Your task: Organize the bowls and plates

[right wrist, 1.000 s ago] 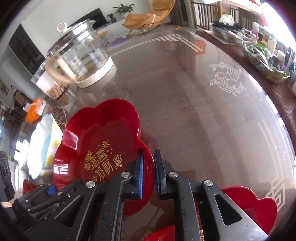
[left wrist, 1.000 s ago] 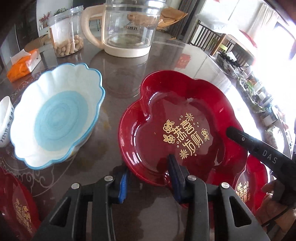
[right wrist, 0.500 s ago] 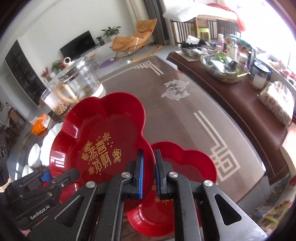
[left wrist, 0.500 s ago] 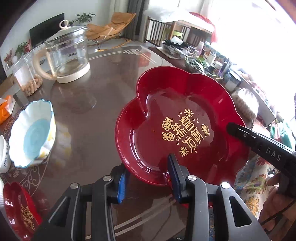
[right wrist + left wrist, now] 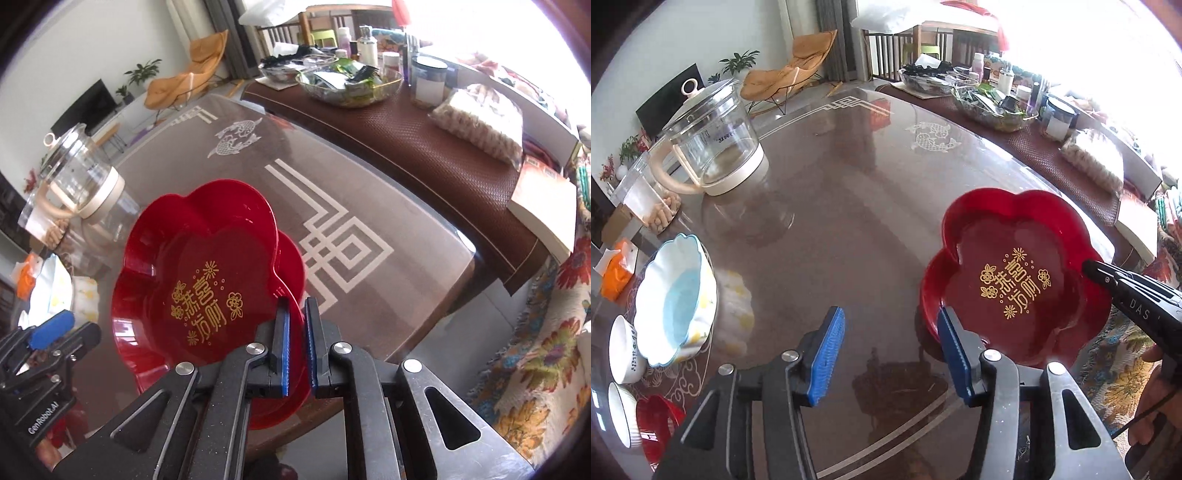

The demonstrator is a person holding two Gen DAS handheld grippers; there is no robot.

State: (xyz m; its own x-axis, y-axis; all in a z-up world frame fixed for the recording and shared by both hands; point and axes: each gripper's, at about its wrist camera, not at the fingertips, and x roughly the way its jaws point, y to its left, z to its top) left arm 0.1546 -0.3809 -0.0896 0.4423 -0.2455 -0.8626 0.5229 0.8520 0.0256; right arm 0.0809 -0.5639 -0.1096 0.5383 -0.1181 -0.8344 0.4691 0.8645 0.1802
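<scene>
A red flower-shaped plate with gold lettering (image 5: 207, 273) is gripped at its near rim by my right gripper (image 5: 296, 306), which is shut on it. It sits tilted over a second red plate (image 5: 293, 258) near the table's edge; I cannot tell whether the two touch. In the left wrist view the same plate (image 5: 1015, 280) is at the right, with the right gripper's body (image 5: 1134, 299) at its far side. The jaws of my left gripper (image 5: 890, 325) are opening. Its right pad stands beside the plate's rim without pressing it, and glass tabletop shows between the pads.
A blue-and-white scalloped bowl (image 5: 676, 302), two small white bowls (image 5: 624, 343) and a small red dish (image 5: 657, 421) stand at the left. A glass kettle (image 5: 716, 147) and a snack jar (image 5: 646, 199) are behind them. A cluttered brown side table (image 5: 424, 155) borders the far right.
The left jaws have spread and let go of the red plate's rim. The right gripper has carried the plate rightward over a second red plate near the table's edge.
</scene>
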